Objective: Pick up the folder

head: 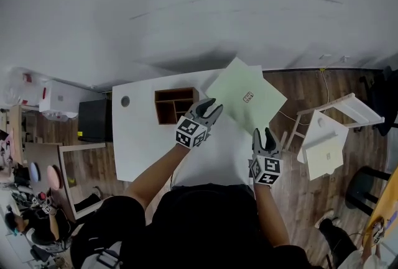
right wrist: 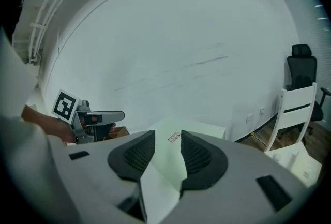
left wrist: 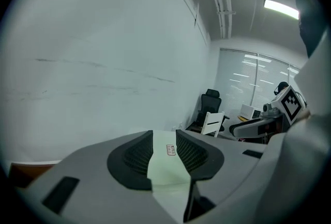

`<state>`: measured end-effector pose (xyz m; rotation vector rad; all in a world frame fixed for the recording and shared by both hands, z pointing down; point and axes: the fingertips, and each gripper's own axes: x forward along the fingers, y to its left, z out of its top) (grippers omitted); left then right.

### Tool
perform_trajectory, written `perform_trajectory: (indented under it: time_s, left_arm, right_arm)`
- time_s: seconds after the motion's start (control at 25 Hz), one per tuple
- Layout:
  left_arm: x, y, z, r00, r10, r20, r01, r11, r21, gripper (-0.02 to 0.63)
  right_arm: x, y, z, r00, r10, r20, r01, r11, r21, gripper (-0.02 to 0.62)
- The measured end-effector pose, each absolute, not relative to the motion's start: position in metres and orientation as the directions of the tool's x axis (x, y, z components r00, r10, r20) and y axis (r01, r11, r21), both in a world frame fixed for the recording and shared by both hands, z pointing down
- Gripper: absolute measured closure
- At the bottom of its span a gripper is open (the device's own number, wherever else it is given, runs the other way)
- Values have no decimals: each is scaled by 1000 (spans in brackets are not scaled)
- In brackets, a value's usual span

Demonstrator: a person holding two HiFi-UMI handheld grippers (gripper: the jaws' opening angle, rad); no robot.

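Note:
A pale green folder [head: 245,97] with a small label lies flat at the far right corner of the white table [head: 143,137], turned at an angle, with its edges past the tabletop. My left gripper [head: 208,109] hovers just left of the folder's near corner, jaws apart and empty. My right gripper [head: 266,135] is short of the folder's near right edge, also open and empty. In the left gripper view the folder [left wrist: 166,166] shows through the gap of the left gripper [left wrist: 164,153]. In the right gripper view the folder [right wrist: 168,168] lies beyond the right gripper [right wrist: 168,153].
A brown wooden desk organiser [head: 175,104] stands on the table just left of the folder. A white chair [head: 326,137] stands on the wood floor to the right. A black cabinet [head: 94,118] sits left of the table. The wall is close behind.

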<state>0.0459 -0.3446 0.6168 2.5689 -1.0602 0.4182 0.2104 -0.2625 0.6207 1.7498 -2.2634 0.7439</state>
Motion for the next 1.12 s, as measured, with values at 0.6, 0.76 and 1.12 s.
perform_trajectory:
  time_s: [0.6,0.76,1.12]
  left_arm:
    - [48,-427,706,635,-512,579,-733,-636,241,347]
    - [41,-442,732,593,-513,621,-769,-590,246,322]
    - [48,-460,756,539,-484,689,-793,-569,220,279]
  right_arm:
    - [223,-292,699,-247,-766,594,-959,108,-260,377]
    - [223,-297,717,-233,-749,620,-966,103,-238,354]
    - [229,-309,741,-217,-723,656,-951,4,-310,333]
